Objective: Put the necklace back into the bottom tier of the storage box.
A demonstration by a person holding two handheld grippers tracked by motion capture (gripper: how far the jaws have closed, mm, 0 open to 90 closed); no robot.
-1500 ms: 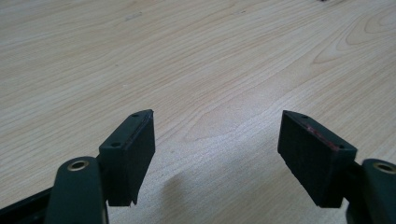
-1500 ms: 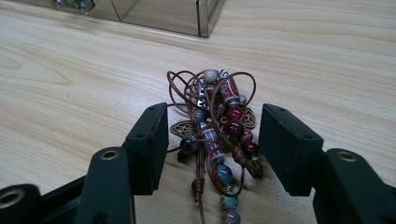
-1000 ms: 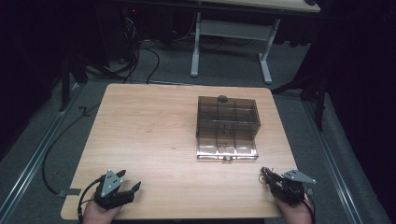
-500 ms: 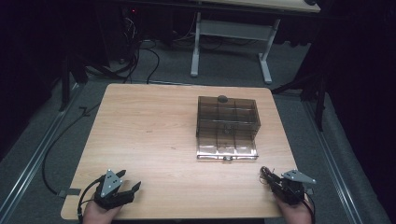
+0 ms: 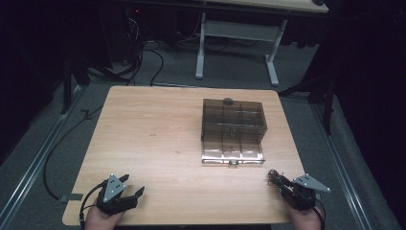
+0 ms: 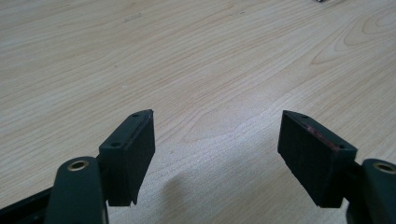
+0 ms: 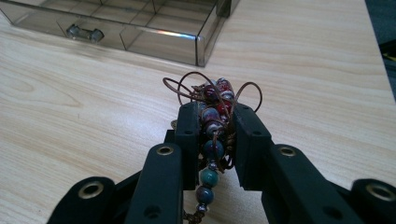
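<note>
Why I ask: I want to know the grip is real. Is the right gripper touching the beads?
Touching. In the right gripper view, the right gripper has both jaws pressed against the beads, which run between them with no gap.

You have a light wooden table with rounded corners (image 5: pixel 158 143) in the middle of the high view, its pale grain running across both gripper views as well. Directly on it, right of centre in the frame, sits a smoky translucent plastic organiser box with divided compartments (image 5: pixel 233 120), its shallow drawer with a small metal handle (image 5: pixel 233 155) pulled out toward the lower edge. A small dark round object (image 5: pixel 228 101) lies at the box's far rim; you can't tell what it is.
</note>
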